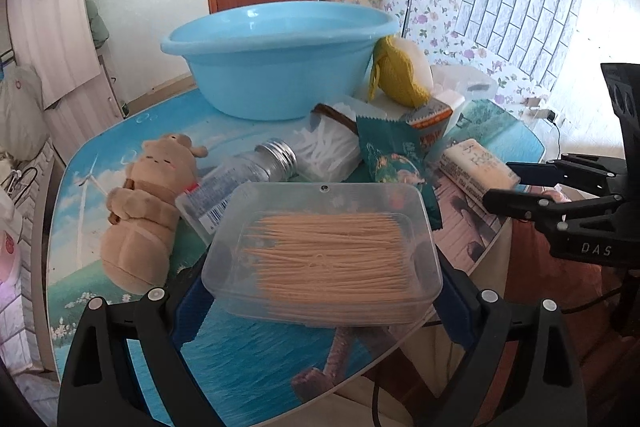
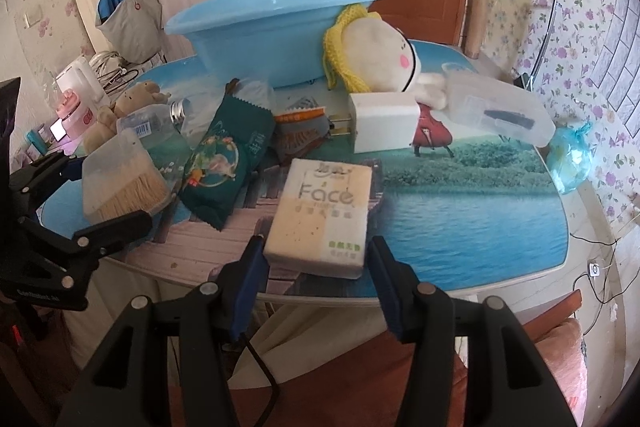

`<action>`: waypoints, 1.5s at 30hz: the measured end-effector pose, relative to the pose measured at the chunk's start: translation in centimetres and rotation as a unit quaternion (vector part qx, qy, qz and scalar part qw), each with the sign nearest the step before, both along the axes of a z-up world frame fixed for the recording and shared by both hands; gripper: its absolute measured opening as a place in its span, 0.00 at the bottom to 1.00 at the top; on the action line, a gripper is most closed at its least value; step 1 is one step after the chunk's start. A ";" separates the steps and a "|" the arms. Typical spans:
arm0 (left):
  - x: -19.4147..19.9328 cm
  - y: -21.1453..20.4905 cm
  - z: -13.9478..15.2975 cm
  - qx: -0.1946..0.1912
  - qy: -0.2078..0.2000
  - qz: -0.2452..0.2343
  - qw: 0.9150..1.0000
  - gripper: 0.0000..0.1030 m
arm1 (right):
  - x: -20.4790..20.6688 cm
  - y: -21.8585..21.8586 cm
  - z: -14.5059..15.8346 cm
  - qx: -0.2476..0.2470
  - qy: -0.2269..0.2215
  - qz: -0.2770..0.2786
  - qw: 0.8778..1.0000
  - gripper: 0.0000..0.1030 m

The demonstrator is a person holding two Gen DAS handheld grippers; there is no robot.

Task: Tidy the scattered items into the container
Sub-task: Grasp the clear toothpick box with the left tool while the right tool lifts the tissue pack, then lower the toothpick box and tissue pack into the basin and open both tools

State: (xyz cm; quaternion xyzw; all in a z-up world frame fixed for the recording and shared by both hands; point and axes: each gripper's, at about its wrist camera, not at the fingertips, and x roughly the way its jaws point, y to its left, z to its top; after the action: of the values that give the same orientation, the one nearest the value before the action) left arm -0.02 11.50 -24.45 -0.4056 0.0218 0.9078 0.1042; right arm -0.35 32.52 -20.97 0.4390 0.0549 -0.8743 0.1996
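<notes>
A light blue basin (image 1: 276,83) (image 2: 256,39) stands at the far side of the picture-print table (image 1: 248,355). My left gripper (image 1: 320,287) (image 2: 108,187) is shut on a clear box of toothpicks (image 1: 324,251) (image 2: 120,183), one pad on each long side, near the table's front edge. My right gripper (image 2: 318,251) (image 1: 508,183) is shut on a cream tissue pack marked "Face" (image 2: 320,215) (image 1: 476,167), gripping its near end by the table edge.
Between the grippers and the basin lie a brown plush bear (image 1: 140,211), a clear bottle with a silver cap (image 1: 240,179), cotton swabs (image 1: 328,147), a green packet (image 2: 224,163), a yellow-haired doll (image 2: 372,55), a white charger (image 2: 384,123) and a clear case (image 2: 496,111).
</notes>
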 end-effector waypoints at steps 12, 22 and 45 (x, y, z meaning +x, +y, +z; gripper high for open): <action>-0.1 -0.4 3.1 -0.002 0.033 0.007 0.999 0.91 | 0.5 0.7 2.8 -0.038 0.046 0.006 0.998 0.45; -2.1 -0.9 5.6 -0.005 0.063 0.012 0.998 0.91 | 1.0 -0.1 6.6 -0.070 0.085 0.031 0.993 0.45; -9.0 -1.6 7.6 -0.020 0.092 0.009 0.996 0.91 | -5.2 -2.7 9.5 -0.102 0.128 0.046 0.985 0.45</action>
State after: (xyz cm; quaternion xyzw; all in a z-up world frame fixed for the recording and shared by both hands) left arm -9.04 9.92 -16.86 -0.3224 0.0454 0.9416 0.0856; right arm -5.55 29.77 -11.43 0.2977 0.0104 -0.9141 0.2751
